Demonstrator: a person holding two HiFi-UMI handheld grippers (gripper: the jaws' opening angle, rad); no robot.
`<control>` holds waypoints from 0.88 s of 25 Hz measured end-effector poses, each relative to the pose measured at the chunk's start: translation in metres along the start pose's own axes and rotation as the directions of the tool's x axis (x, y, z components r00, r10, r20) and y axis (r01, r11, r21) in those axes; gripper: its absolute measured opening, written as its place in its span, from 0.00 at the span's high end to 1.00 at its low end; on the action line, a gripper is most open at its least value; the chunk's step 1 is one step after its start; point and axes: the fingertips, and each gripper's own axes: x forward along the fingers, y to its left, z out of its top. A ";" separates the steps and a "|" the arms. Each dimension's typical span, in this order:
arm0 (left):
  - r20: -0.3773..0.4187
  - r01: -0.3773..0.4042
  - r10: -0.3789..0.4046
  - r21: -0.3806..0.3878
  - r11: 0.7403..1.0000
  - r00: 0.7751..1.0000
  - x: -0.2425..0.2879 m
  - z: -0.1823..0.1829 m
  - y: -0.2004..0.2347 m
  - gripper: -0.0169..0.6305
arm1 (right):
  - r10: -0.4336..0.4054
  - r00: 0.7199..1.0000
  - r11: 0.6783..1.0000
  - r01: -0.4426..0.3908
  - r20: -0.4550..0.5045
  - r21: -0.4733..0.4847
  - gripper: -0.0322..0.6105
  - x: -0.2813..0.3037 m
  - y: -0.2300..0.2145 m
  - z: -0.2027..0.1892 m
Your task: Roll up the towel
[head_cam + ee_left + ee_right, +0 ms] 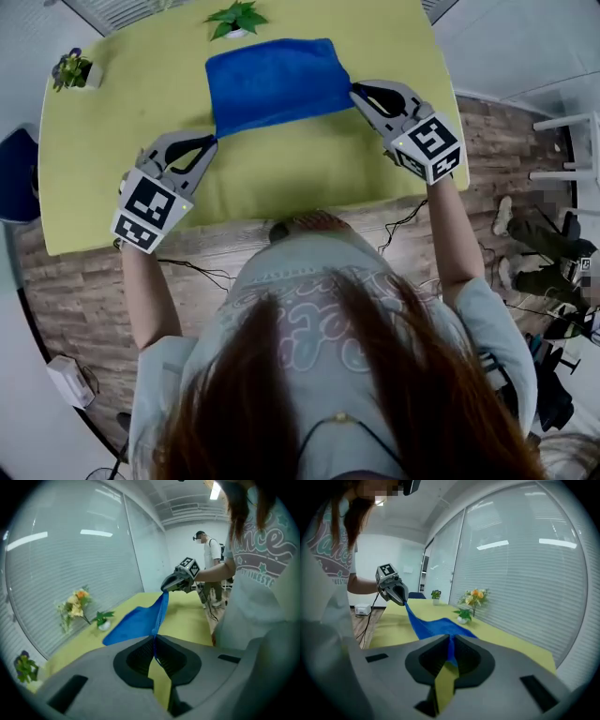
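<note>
- two corners pinched, one in each of my grippers. the grey plastic left gripper (214, 141) is clamped on the near-left corner of the soft blue terry towel (277, 82). the grey plastic right gripper (354, 90) is clamped on the near-right corner. in each gripper view the cloth runs straight in between the ribbed black pads.
- where's the rest of it?
- spread out beyond my jaws on the flat yellow-green table (309, 164), on the side away from me. the near edge is lifted and stretched between the two grippers. the far edge lies near the small potted green plant (236, 19).
- so which way does the roll go?
- away from me, i'd judge. the held edge runs left to right, so that line would be the axis of the roll, and the body of the towel lies straight ahead of both grippers. neither hand is nearer, since each sits at its own corner, roughly abreast.
- anything to watch?
- the cloth looks limp and fuzzy, with no stiffness of its own. i think the middle of the edge could droop, and if one hand leads, the roll would likely come out skewed.
</note>
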 end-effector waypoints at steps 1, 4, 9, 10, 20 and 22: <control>-0.010 0.033 -0.033 -0.020 0.999 0.999 0.003 -0.012 -0.017 0.94 | 0.003 1.000 1.000 -0.003 -0.024 0.025 0.90 -0.004 0.011 -0.015; -0.013 0.054 -0.055 -0.049 0.997 0.998 0.008 -0.034 -0.043 0.94 | -0.009 0.998 0.997 0.013 -0.055 0.072 0.89 -0.010 0.032 -0.042; -0.025 0.028 -0.030 -0.060 0.998 0.999 0.008 -0.052 -0.077 0.94 | -0.049 0.996 0.992 0.058 -0.080 0.109 0.88 -0.033 0.058 -0.073; -0.026 0.018 -0.020 -0.060 0.998 0.999 0.008 -0.053 -0.083 0.94 | -0.053 0.995 0.991 0.062 -0.085 0.115 0.88 -0.038 0.064 -0.080; -0.098 -0.127 0.118 -0.089 0.988 0.988 0.004 -0.064 -0.116 0.94 | -0.040 0.993 0.993 0.052 -0.108 0.107 0.94 -0.073 0.083 -0.107; -0.134 -0.206 0.194 -0.083 0.975 0.972 0.001 -0.067 -0.117 0.94 | 0.006 0.994 0.998 0.001 -0.113 0.064 0.90 -0.078 0.090 -0.109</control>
